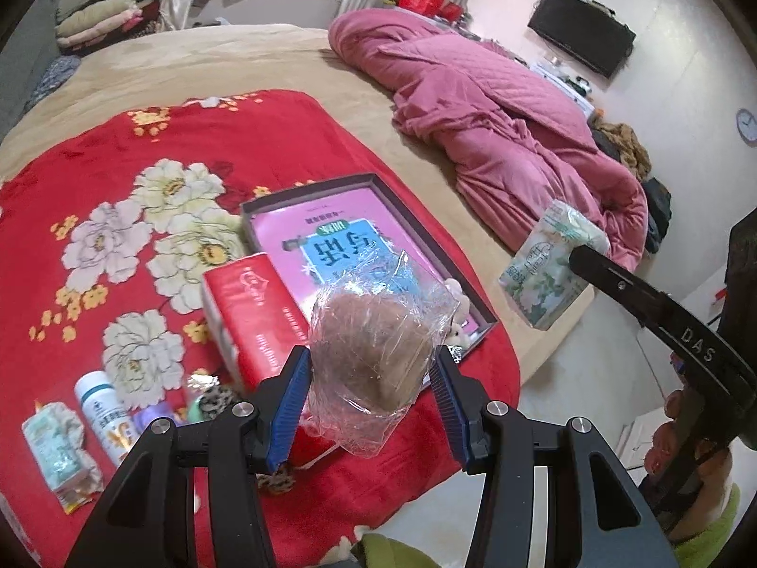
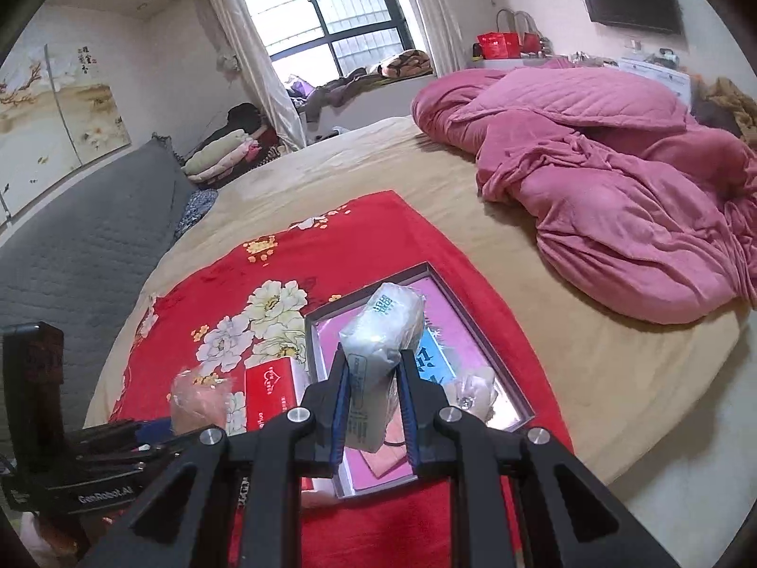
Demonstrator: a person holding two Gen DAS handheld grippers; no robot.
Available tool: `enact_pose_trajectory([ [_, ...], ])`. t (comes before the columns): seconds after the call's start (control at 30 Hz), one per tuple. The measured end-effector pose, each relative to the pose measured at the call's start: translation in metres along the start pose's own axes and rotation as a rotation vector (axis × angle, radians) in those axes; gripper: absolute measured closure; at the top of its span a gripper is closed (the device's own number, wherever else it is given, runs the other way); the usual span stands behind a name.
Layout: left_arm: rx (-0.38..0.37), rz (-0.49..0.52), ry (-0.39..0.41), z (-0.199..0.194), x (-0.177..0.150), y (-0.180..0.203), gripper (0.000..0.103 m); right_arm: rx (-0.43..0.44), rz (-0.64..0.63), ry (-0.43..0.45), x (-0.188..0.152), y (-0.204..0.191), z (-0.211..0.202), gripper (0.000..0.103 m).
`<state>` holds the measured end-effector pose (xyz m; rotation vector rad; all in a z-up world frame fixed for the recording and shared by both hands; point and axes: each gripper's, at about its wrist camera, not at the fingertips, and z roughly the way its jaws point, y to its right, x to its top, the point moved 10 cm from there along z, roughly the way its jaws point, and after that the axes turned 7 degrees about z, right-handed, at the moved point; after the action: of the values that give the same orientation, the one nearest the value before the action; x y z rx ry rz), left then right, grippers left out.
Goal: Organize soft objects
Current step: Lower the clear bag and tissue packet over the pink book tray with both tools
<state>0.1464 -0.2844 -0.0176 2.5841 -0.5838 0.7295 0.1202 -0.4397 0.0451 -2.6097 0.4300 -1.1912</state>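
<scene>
My left gripper (image 1: 374, 374) is shut on a brown soft lump wrapped in clear plastic (image 1: 374, 355), held above the red floral blanket (image 1: 118, 217). It also shows in the right wrist view (image 2: 198, 400). My right gripper (image 2: 374, 393) is shut on a white-green tissue pack (image 2: 378, 355), held over the shallow dark box with a pink liner (image 2: 468, 345). That pack also shows in the left wrist view (image 1: 551, 265). A small white plush (image 1: 459, 317) lies in the box's (image 1: 378, 246) near corner.
A red tissue box (image 1: 255, 317) stands left of the shallow box. A white bottle (image 1: 104, 412), a crumpled green pack (image 1: 57, 454) and small items lie at the blanket's near left. A pink quilt (image 1: 497, 113) is heaped on the bed's right side.
</scene>
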Motion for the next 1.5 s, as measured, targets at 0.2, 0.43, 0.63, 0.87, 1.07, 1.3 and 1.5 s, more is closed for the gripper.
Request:
enact_pose_trajectory([
  [0.2,-0.003,0.031,-0.056,0.035,0.002,0.016,0.05,-0.003,0.016,-0.013,0.001,0.013,0.008,0.083],
  [0.43,-0.005,0.077,-0.131,0.077,-0.003,0.037,0.05,-0.008,0.05,-0.034,-0.001,0.035,0.023,0.083],
  [0.63,-0.015,0.123,-0.179,0.102,-0.008,0.051,0.05,-0.008,0.084,-0.066,-0.008,0.049,0.041,0.083],
  [0.87,-0.011,0.121,-0.232,0.129,-0.013,0.052,0.05,0.006,0.099,-0.08,-0.008,0.053,0.057,0.083],
  [1.07,-0.006,0.126,-0.257,0.141,-0.019,0.051,0.05,0.012,0.1,-0.103,-0.011,0.053,0.075,0.083],
  [1.3,-0.021,0.131,-0.278,0.151,-0.024,0.051,0.05,0.044,0.12,-0.134,-0.014,0.048,0.102,0.083],
  [1.5,-0.028,0.116,-0.294,0.158,-0.027,0.046,0.05,0.08,0.155,-0.165,-0.019,0.051,0.122,0.083],
])
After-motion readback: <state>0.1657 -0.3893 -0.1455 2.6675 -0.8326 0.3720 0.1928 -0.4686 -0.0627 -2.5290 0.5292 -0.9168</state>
